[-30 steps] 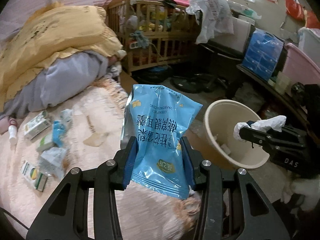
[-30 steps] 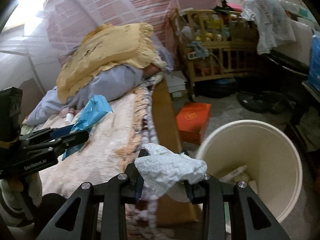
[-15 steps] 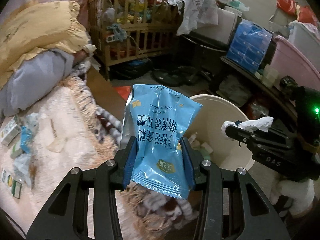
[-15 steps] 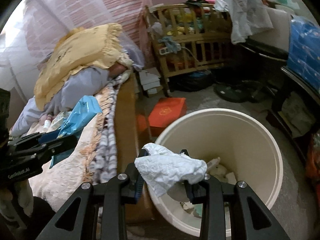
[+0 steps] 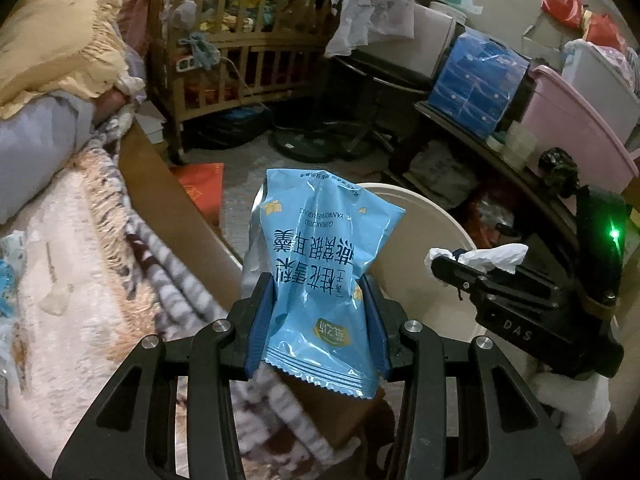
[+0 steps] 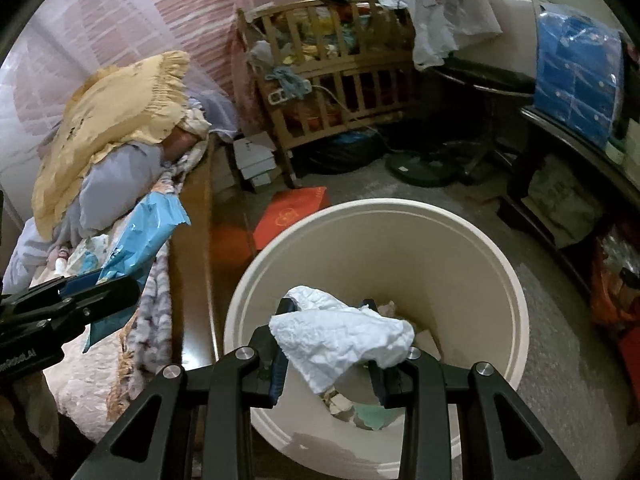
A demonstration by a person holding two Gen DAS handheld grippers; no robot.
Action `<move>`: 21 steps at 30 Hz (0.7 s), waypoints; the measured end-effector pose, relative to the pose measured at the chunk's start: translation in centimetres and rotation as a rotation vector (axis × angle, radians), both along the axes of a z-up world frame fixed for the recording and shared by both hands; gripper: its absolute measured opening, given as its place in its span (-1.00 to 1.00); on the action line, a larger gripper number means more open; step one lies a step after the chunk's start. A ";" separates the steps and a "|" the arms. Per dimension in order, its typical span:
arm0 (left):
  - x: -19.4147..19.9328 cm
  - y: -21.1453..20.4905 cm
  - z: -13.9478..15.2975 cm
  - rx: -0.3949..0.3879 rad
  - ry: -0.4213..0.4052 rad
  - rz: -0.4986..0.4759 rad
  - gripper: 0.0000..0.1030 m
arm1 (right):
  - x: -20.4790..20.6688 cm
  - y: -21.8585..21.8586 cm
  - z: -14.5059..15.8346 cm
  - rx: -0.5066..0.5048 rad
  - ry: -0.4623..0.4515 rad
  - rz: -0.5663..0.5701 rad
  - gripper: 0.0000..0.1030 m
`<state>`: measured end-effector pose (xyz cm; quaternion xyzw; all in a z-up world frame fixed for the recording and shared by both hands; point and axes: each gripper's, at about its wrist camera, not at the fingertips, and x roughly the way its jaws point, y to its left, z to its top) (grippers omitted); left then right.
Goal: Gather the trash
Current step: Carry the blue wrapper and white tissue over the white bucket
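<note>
My left gripper [image 5: 316, 312] is shut on a blue snack packet [image 5: 320, 264] that stands upright between the blue pads, at the bed's edge just left of the cream trash bin [image 5: 420, 248]. From the right wrist view the same packet [image 6: 140, 244] shows at the left over the bed. My right gripper [image 6: 326, 344] is shut on a crumpled white tissue [image 6: 340, 336] and hangs over the open mouth of the bin [image 6: 480, 248], which holds some scraps at its bottom. In the left wrist view the right gripper [image 5: 444, 260] with its tissue [image 5: 492, 256] reaches over the bin's right side.
The bed [image 5: 72, 248] with a fringed blanket carries more litter at the far left. An orange box [image 6: 292, 212] lies on the floor behind the bin. A wooden crib [image 6: 332, 76], a fan base [image 6: 424, 168] and a dark shelf unit [image 6: 568, 184] crowd the floor beyond.
Both grippers have swung right from the bed toward the bin and dipped. The tissue now hangs over the bin's mouth; the packet has come to the bed's edge.
</note>
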<state>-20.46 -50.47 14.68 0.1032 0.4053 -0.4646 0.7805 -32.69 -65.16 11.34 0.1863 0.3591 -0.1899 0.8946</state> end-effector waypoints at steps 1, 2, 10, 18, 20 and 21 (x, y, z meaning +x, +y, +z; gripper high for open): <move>0.0 -0.2 -0.1 0.001 0.002 -0.002 -0.21 | -0.1 -0.1 -0.1 0.005 -0.001 -0.004 -0.38; 0.0 -0.5 -0.2 0.000 0.004 -0.004 -0.21 | -0.2 -0.2 -0.1 0.007 -0.003 -0.006 -0.38; 0.4 -2.1 -1.2 0.003 0.047 -0.020 -0.21 | -0.7 -0.9 -0.6 0.014 0.014 -0.034 -0.38; 0.8 -3.0 -2.0 0.003 0.081 -0.031 -0.21 | -1.0 -1.8 -1.1 0.023 0.028 -0.056 -0.38; 0.8 -3.2 -2.1 0.004 0.083 -0.032 -0.21 | -1.0 -1.9 -1.1 0.023 0.032 -0.060 -0.38; 0.8 -3.4 -2.1 0.004 0.083 -0.032 -0.21 | -1.0 -1.9 -1.2 0.026 0.032 -0.061 -0.38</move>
